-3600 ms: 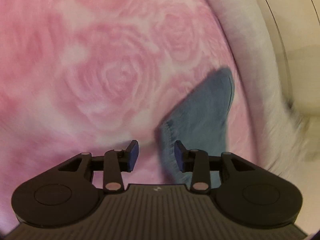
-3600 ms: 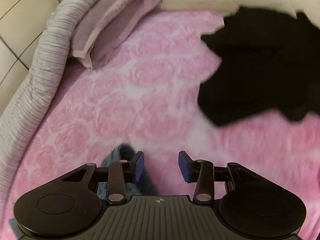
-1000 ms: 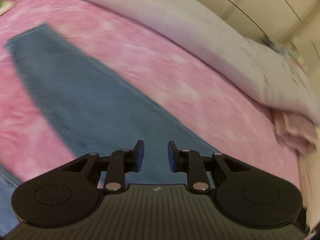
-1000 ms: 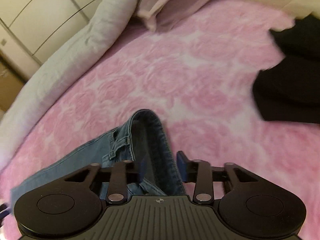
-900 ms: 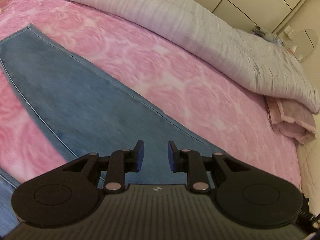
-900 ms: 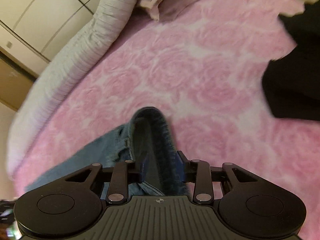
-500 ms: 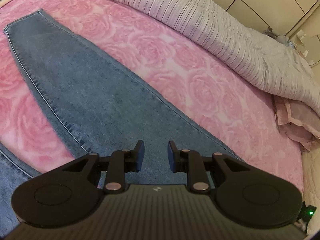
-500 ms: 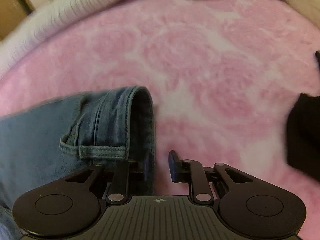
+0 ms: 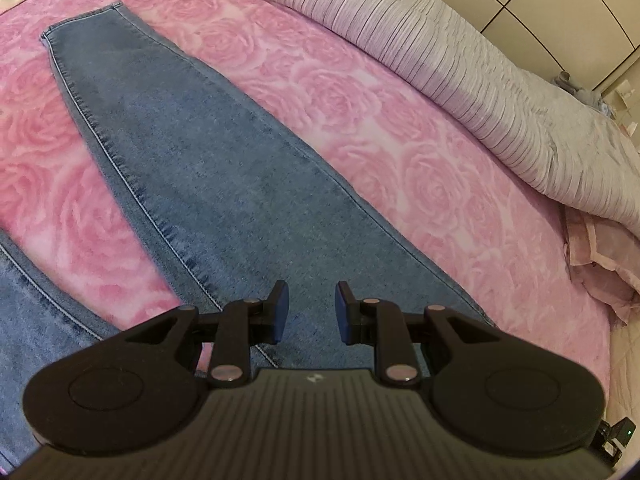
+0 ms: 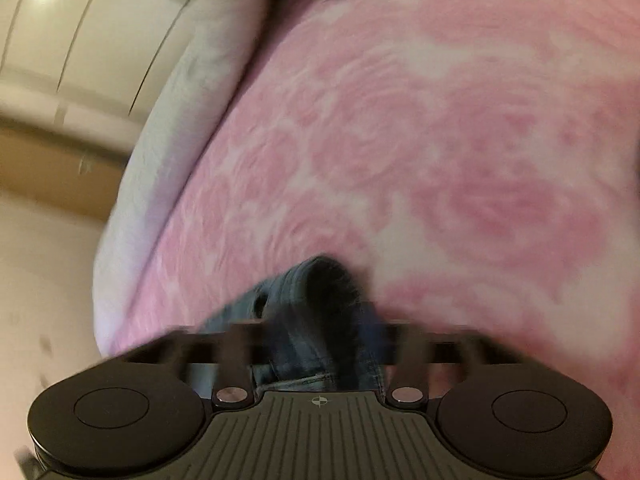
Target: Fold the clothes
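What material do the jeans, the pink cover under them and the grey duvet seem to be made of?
Jeans: denim, probably cotton; faded blue weave with pale stitched seams, matte.
Pink cover: looks like soft plush or fleece; rose pattern with a slightly fuzzy, matte surface, though printed cotton is possible.
Grey duvet: thin woven fabric over padding, likely; fine pleat-like ridges and a slight sheen. The fibre cannot be told.

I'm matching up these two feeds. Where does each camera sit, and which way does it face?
Left wrist: sits on the left gripper, looking down along a flat leg of the jeans on the pink rose blanket; its open fingers show.
Right wrist: sits on the right gripper, blurred, facing the jeans' waistband between its fingers, which have just been closing.
Shared: jeans, blanket, grey striped duvet.
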Tool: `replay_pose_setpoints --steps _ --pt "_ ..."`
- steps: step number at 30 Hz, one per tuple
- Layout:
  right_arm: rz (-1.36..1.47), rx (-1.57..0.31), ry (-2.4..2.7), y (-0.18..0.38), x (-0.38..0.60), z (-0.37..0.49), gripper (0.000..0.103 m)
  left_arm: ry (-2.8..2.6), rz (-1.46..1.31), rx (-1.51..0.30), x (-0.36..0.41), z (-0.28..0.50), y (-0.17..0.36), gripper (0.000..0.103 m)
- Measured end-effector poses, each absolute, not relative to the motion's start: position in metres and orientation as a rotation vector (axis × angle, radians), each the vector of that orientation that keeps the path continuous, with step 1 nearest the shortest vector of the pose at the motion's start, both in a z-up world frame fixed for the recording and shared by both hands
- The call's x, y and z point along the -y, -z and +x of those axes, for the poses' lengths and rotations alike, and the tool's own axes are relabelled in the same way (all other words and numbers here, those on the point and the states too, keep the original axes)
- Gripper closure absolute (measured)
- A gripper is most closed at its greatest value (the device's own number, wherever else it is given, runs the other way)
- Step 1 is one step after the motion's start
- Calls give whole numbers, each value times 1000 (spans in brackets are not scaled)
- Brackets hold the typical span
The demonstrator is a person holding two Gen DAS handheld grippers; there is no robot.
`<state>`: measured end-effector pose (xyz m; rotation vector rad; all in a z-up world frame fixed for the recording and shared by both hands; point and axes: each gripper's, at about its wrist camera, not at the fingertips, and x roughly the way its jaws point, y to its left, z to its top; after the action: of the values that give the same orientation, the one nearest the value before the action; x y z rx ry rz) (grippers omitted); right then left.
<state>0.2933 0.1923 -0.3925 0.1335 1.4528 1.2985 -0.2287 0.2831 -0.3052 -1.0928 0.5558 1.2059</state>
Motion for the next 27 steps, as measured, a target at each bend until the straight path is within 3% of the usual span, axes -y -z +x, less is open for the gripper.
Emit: replay_pose_setpoints --steps 1,2,5,10,11,13,15,20,22,23,24,25,27 --pt "92 -1442 -1315 392 -197 289 87 -1209 -1095 -557 -283 -229 306 84" --pt "47 -1428 -1329 392 -201 286 100 -1210 -1097 -559 -283 -228 306 84" --pt "-136 -1260 -1333 374 -204 279 101 -1207 -1088 -558 -283 -227 307 84" --pt "-400 -1159 -1246 382 -212 252 99 -1216 -1073 -592 -282 -224 311 84" --pt "-372 -1184 -1237 382 -210 257 94 -1217 -1076 -591 -281 -225 311 84" --pt "-298 -1246 -1217 379 -203 268 74 -1224 -1085 -582 -280 -229 311 84" --pt "-167 -1323 -1189 381 -187 285 46 -1235 -1091 -574 -280 -233 311 84" --pt "103 -1510 -1218 410 -173 304 45 -1255 -1123 -566 -279 -241 316 84" --pt "151 -1510 -1252 419 -180 303 46 -1256 -1129 -567 -278 -241 317 84" --pt "144 -1507 -1260 420 -188 302 52 -1255 -1128 -570 -277 -241 318 84" --pt "134 -1504 -1267 422 -196 301 72 -1254 -1123 -574 -275 -240 318 84" --pt "93 -1500 -1275 422 -206 297 81 -1255 -1120 -577 -274 -240 318 84" --pt "-7 -1382 -1331 406 -211 286 87 -1261 -1116 -578 -272 -241 316 84"
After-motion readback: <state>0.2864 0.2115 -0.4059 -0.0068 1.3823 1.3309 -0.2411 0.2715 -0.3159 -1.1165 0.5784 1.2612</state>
